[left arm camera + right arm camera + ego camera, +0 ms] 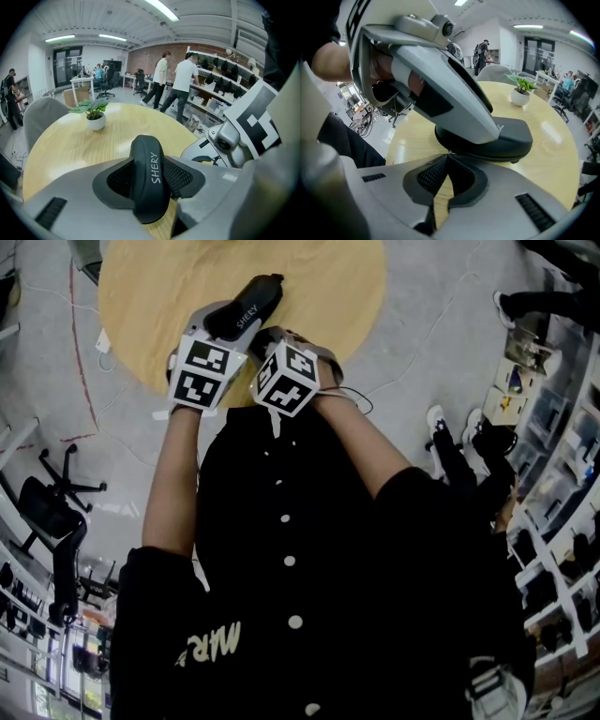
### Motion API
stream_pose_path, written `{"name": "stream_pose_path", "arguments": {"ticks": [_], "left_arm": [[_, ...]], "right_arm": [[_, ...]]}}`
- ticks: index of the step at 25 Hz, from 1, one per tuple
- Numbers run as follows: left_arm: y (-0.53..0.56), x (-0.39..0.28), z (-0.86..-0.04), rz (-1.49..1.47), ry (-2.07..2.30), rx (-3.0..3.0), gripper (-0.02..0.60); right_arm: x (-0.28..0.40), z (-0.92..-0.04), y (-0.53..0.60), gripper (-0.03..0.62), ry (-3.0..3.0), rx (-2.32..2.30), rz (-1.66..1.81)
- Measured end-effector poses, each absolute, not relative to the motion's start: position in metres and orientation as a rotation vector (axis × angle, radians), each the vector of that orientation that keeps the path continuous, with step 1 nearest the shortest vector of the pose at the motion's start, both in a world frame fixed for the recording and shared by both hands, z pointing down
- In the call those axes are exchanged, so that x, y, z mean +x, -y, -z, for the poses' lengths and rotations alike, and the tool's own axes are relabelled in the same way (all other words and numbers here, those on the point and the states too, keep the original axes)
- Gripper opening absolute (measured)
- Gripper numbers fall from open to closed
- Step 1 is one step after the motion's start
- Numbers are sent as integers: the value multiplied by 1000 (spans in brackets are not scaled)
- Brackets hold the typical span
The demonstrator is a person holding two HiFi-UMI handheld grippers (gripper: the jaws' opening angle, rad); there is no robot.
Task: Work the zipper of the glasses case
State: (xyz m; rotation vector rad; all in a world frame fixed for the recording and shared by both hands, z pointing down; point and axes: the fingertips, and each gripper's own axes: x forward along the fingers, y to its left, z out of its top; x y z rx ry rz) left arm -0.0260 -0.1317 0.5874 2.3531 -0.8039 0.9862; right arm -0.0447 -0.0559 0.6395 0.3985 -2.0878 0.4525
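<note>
right gripper (448, 154), jaws pressed together, meets the seam of the glasses case (246, 307), which left gripper (150, 183) clamps above the table's (337, 296) near side; unless it truly has the zipper tab, pulling may slip off.

Round wooden table (150, 296) on grey floor (441, 315), brick wall (145, 58) behind.

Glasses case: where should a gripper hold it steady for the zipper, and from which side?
Across the narrow width of the glasses case, coming from above, as the left gripper does now. The case is long and slim, so the pads fit on both long sides, and its near end is left free for the shut right gripper.
</note>
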Motion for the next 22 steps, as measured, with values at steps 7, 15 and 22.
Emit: {"name": "stream_pose_path", "arguments": {"ticks": [7, 15, 22], "left_arm": [[132, -27, -588, -978, 794, 2348, 193], [133, -27, -589, -974, 786, 2347, 192], [133, -25, -587, -954, 794, 2348, 193]], "right_arm": [[-59, -642, 51, 6, 2103, 403, -467], [-68, -641, 46, 8, 2109, 405, -467], [-63, -640, 48, 11, 2113, 445, -481]]}}
